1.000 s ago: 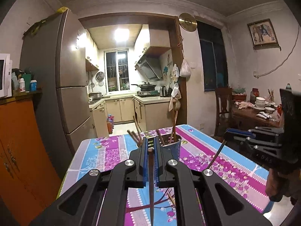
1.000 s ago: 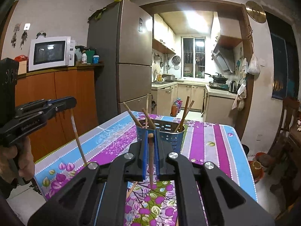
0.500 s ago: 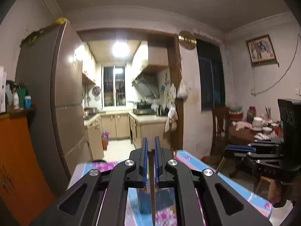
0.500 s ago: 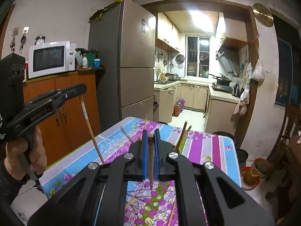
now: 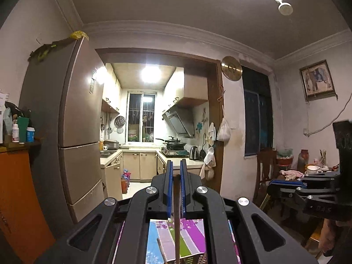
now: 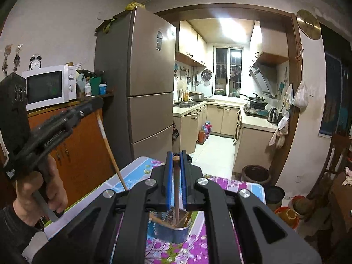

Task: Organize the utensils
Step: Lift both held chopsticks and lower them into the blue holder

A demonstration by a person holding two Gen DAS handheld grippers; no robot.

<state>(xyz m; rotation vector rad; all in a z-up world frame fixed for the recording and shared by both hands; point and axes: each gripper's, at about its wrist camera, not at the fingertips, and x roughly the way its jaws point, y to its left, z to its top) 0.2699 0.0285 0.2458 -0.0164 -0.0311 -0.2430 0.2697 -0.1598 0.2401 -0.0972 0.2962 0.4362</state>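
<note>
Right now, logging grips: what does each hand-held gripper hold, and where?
Each pinches one chopstick near its top end: left, right.

Fridge (image 6: 140, 83) beside orange cabinet (image 6: 77, 145); microwave (image 6: 49, 87) on top.

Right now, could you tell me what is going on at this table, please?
A person is sorting chopsticks, holding a gripper in each hand. The left gripper is shut on one chopstick, and the right gripper is shut on another chopstick. Both are held above the floral tablecloth, with the right one hanging over the metal utensil holder, which already has several sticks in it.
</note>
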